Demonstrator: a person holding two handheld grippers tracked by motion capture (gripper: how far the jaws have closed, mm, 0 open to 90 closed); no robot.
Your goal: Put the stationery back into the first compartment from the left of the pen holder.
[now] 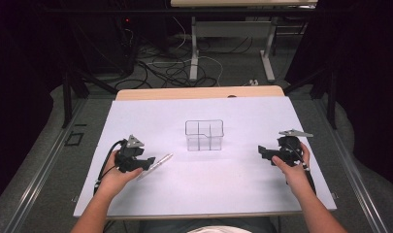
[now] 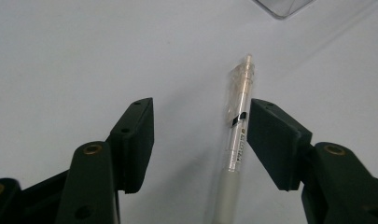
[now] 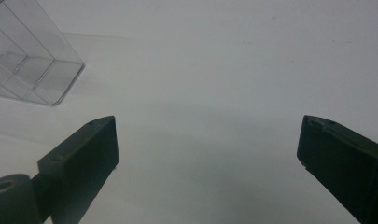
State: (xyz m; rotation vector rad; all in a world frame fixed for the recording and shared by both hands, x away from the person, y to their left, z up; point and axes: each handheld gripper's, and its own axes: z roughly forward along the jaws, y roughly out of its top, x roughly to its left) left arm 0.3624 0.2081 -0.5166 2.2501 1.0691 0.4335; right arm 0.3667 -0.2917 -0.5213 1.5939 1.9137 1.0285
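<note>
Left gripper (image 2: 200, 140) spread around a clear plastic pen (image 2: 238, 135) lying flat on the white table sheet (image 1: 242, 179), barrel against one pad, not yet clamped. Next: closing squarely on the slick round barrel. Right gripper (image 3: 207, 154) wide, empty. Transparent divided organizer (image 1: 204, 135) nearby.

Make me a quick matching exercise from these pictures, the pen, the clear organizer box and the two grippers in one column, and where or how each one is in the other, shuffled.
Things:
1. pen
2. clear organizer box
3. left gripper
4. right gripper

Places or states:
A. open over bare white table, nothing between the jaws
B. standing at the middle of the table, empty
C. open, with the pen between its jaws
D. lying flat on the white table

Pairs: 1-D, 2-B, 3-C, 4-A
</note>
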